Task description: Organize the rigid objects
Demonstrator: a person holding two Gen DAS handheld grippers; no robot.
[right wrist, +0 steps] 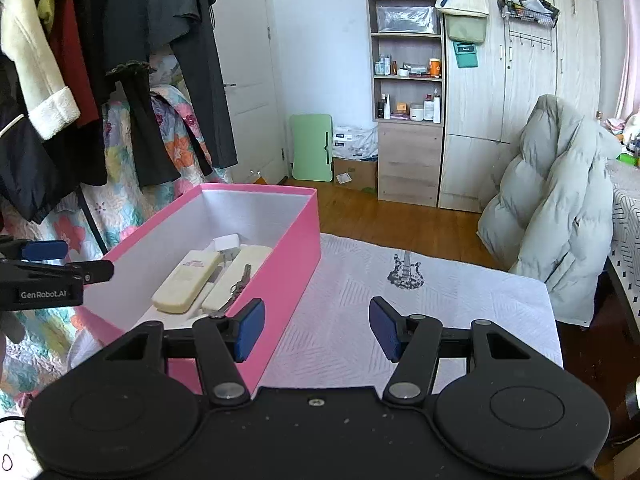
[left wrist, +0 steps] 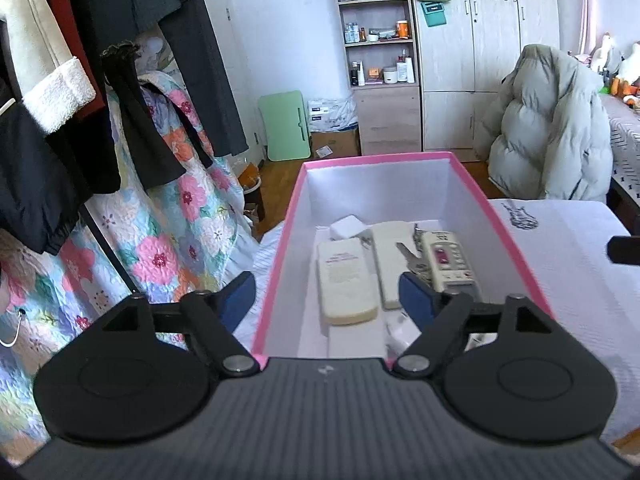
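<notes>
Straight ahead of the left gripper [left wrist: 328, 296] sits an open pink box [left wrist: 500, 216] with white inner walls, resting on a white quilted cloth [right wrist: 440, 292] printed with a small guitar. The left gripper's blue pads are spread wide with nothing between them; one pad is outside the box's left wall, the other hangs over its interior. Inside the box, just beyond the pads, lie two cream remote controls [left wrist: 347, 278] side by side, a bunch of keys [left wrist: 412, 258], a white remote with a pink panel [left wrist: 446, 260], and a small white block [left wrist: 346, 227] farther back. Something white near the box's front corner is partly hidden behind the right pad and hard to identify. The right gripper [right wrist: 316, 328] is also spread and empty; its left pad overlaps the box's near pink wall, its right pad is over bare cloth. Left of both grippers hang dark coats and a floral quilt [right wrist: 120, 184]; ahead and to the right, a pale puffer jacket [right wrist: 560, 216] drapes over a chair, with a shelf unit [right wrist: 408, 92] and wardrobe behind.
</notes>
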